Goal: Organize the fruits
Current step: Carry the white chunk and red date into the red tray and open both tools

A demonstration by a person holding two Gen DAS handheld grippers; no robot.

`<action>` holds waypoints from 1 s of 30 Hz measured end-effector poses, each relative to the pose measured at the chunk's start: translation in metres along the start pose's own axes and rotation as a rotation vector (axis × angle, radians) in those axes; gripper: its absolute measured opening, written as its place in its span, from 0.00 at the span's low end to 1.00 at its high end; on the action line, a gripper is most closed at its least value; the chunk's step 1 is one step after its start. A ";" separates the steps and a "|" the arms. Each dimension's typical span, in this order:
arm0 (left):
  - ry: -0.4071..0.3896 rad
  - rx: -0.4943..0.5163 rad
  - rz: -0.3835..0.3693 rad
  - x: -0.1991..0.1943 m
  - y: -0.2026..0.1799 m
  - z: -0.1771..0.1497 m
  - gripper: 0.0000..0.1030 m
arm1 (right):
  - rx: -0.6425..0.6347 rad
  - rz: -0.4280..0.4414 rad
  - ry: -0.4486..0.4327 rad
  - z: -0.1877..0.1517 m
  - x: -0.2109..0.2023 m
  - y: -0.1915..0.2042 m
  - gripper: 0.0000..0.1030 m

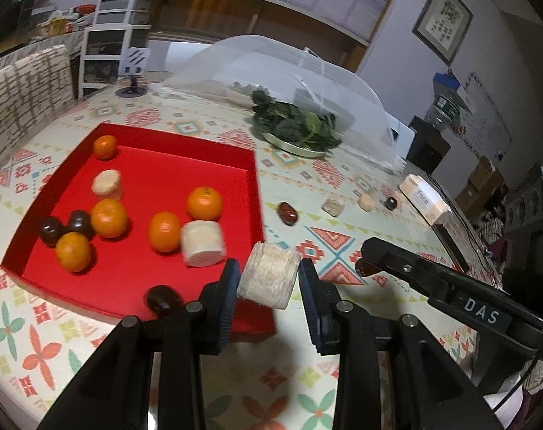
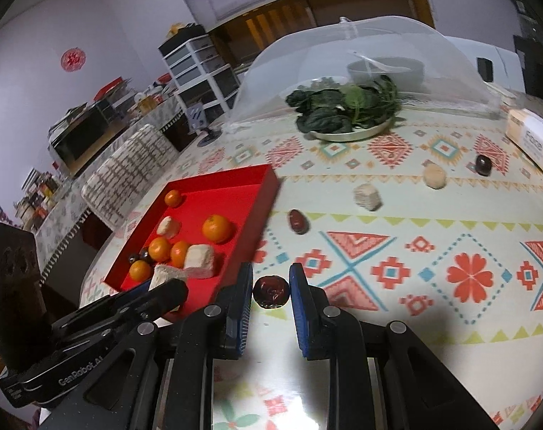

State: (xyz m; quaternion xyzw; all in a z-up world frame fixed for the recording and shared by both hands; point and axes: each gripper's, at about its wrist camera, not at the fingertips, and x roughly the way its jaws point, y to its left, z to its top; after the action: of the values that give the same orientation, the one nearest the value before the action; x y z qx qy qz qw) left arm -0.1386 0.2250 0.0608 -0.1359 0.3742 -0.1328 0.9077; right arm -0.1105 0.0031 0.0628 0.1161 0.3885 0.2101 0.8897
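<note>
My left gripper [image 1: 269, 281] is shut on a pale sugarcane chunk [image 1: 268, 276] and holds it over the near right corner of the red tray [image 1: 200, 150]. The tray holds several oranges [image 1: 204, 203], pale chunks [image 1: 202, 243] and dark dates [image 1: 80, 223]. My right gripper [image 2: 270, 288] is shut on a dark red date [image 2: 271, 292] above the tablecloth, just right of the tray [image 2: 232, 179]. A loose date [image 2: 297, 220], two pale chunks [image 2: 368, 196] and another dark date [image 2: 483, 165] lie on the table beyond.
A metal plate of leafy greens [image 2: 346, 111] sits under a clear mesh food cover [image 2: 361, 46] at the back. A tissue box [image 2: 533, 139] lies at the far right. A chair [image 1: 24, 96] stands at the table's left side.
</note>
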 end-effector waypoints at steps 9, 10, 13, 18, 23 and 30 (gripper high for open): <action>-0.048 -0.056 0.054 -0.021 0.041 0.001 0.32 | -0.047 0.027 0.042 0.001 0.022 0.037 0.22; -0.053 -0.061 0.059 -0.022 0.046 0.002 0.32 | -0.052 0.032 0.047 0.001 0.025 0.041 0.22; -0.057 -0.077 0.065 -0.023 0.057 0.004 0.32 | -0.071 0.041 0.059 0.002 0.033 0.053 0.22; -0.054 -0.108 0.075 -0.020 0.074 0.005 0.32 | -0.104 0.046 0.074 0.007 0.045 0.069 0.22; -0.064 -0.152 0.092 -0.023 0.092 0.005 0.32 | -0.114 0.075 0.103 0.014 0.061 0.080 0.22; -0.067 -0.201 0.118 -0.026 0.115 0.007 0.35 | -0.046 0.173 0.186 0.020 0.095 0.082 0.22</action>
State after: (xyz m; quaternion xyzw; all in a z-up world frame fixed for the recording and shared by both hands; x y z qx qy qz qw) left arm -0.1354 0.3412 0.0427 -0.2082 0.3622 -0.0365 0.9078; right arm -0.0607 0.1189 0.0459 0.1088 0.4527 0.3047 0.8309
